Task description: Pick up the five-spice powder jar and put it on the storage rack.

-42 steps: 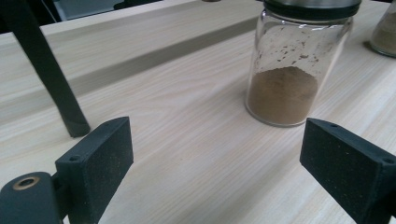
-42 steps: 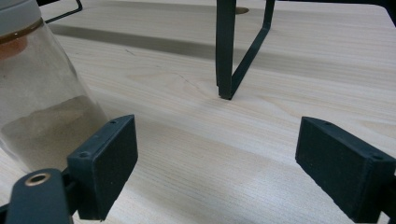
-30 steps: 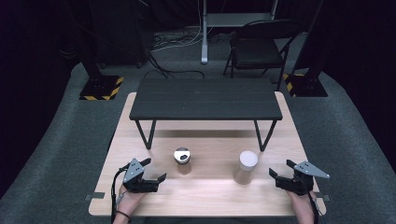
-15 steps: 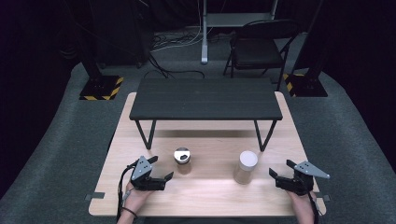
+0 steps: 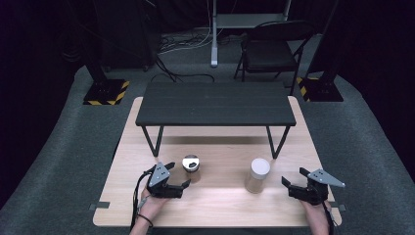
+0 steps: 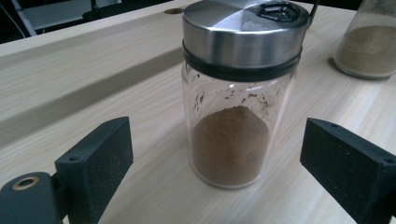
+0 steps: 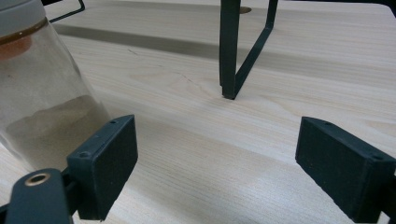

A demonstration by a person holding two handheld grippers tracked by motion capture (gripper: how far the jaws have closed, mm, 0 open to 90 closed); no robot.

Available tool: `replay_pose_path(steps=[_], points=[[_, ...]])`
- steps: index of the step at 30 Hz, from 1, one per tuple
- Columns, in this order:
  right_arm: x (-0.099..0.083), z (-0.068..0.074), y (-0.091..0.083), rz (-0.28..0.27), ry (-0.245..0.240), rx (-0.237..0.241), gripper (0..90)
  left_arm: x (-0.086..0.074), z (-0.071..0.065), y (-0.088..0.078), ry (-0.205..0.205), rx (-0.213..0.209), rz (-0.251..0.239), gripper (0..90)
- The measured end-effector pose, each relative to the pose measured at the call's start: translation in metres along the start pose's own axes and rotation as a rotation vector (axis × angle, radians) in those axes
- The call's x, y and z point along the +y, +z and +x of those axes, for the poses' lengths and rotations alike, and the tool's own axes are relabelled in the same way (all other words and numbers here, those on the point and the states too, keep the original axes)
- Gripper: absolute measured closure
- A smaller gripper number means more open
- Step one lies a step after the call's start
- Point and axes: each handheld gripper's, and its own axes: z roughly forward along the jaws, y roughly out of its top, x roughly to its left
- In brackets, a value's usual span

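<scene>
High view: a pale wooden counter (image 5: 215, 205) stands on grey carpet in a dark room, with black stands on striped bases at either side, a folding chair (image 5: 271, 49) behind, and a low black bench (image 5: 215, 104) on the counter's far half. At the left, the left claw (image 5: 177, 177) lies low on the counter, jaws spread wide and gripping nothing, aimed at the spice jar (image 5: 191, 167) just beside it. That jar stands upright, long axis vertical, steel lid up, brown powder in its lower part; in the left gripper view it sits between the jaws, apart from both. Farther right stands a white-lidded jar (image 5: 257, 175), also upright. The right claw (image 5: 293, 182) near it gapes empty.
</scene>
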Motion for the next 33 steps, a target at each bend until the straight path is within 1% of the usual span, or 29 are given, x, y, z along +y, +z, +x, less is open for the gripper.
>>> replay_pose_path(steps=[2, 4, 11, 13, 16, 18, 20, 21, 23, 24, 25, 26, 33], points=[[0.0, 0.0, 0.0, -0.004, -0.004, 0.0, 11.8, 0.003, -0.001, 0.005, 0.005, -0.007, 0.01, 9.2], [-0.001, 0.0, 0.0, -0.005, -0.005, 0.0, 11.8, 0.005, -0.004, 0.01, 0.011, -0.007, 0.01, 9.2], [-0.001, 0.0, 0.0, -0.005, -0.006, 0.002, 11.8, 0.01, -0.01, 0.025, -0.006, -0.001, 0.012, 10.3], [-0.001, 0.0, 0.0, -0.007, -0.007, 0.003, 11.8, 0.012, -0.012, 0.031, 0.002, 0.004, 0.025, 10.8], [-0.001, 0.0, 0.0, -0.007, -0.007, 0.003, 11.8, 0.014, -0.013, 0.037, -0.001, 0.002, 0.028, 12.0], [-0.001, 0.0, 0.0, -0.007, -0.007, 0.003, 11.8, 0.015, -0.015, 0.04, 0.001, 0.007, 0.033, 13.0], [-0.001, 0.0, 0.0, -0.007, -0.007, 0.003, 11.8, 0.017, -0.017, 0.043, 0.001, 0.021, 0.044, 15.4], [-0.001, 0.0, 0.0, -0.008, -0.007, 0.003, 11.8, 0.017, -0.018, 0.044, 0.004, 0.03, 0.042, 17.3], [-0.001, 0.0, -0.001, -0.008, -0.007, 0.002, 11.8, 0.015, -0.017, 0.044, 0.001, 0.023, 0.027, 24.2], [-0.001, 0.0, -0.001, -0.007, -0.006, 0.002, 11.8, 0.014, -0.018, 0.044, 0.0, 0.028, 0.02, 27.3], [-0.001, 0.0, 0.0, -0.007, -0.007, 0.002, 11.8, 0.014, -0.017, 0.045, -0.008, 0.024, 0.016, 29.5], [-0.001, 0.0, 0.0, -0.008, -0.007, 0.002, 11.8, 0.014, -0.016, 0.045, -0.015, 0.024, 0.015, 29.9], [-0.001, 0.0, 0.0, -0.008, -0.007, 0.002, 11.8, 0.017, -0.017, 0.043, -0.024, 0.024, 0.029, 30.3]])
